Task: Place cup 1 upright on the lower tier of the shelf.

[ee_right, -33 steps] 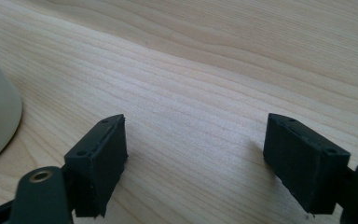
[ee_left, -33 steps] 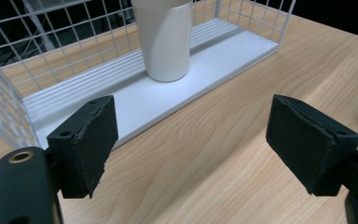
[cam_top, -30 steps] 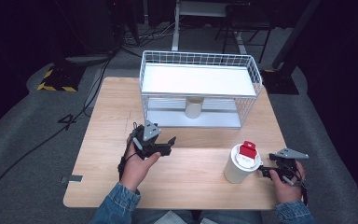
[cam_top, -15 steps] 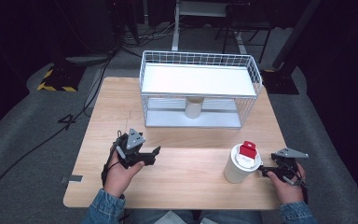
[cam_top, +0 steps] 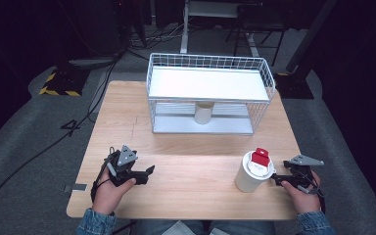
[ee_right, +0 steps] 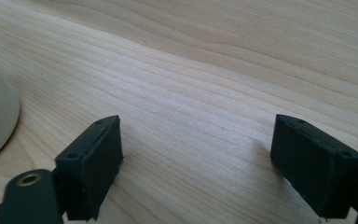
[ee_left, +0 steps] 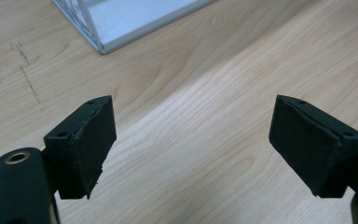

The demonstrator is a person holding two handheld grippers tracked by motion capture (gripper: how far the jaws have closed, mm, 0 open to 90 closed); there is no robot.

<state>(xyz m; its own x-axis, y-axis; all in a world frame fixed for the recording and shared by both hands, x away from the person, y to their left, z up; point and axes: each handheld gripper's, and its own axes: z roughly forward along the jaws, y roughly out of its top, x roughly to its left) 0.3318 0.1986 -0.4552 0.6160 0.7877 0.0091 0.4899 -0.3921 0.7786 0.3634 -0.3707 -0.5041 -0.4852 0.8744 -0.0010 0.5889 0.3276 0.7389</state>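
Fingers of both grippers gape, grasping nothing: right gripper [cam_top: 275, 179] has just narrowed beside the lidded cup [cam_top: 252, 172] near the tabletop's [cam_top: 200, 147] front-right corner, probably released; left gripper [cam_top: 149, 172], just widened, idles front-left.

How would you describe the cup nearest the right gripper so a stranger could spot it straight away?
Start at the wooden table with the white wire rack at its far side. Come to the near right corner, just beside the right gripper. There stands a white cup; unlike the plain cup under the rack, its lid bears a red tab.
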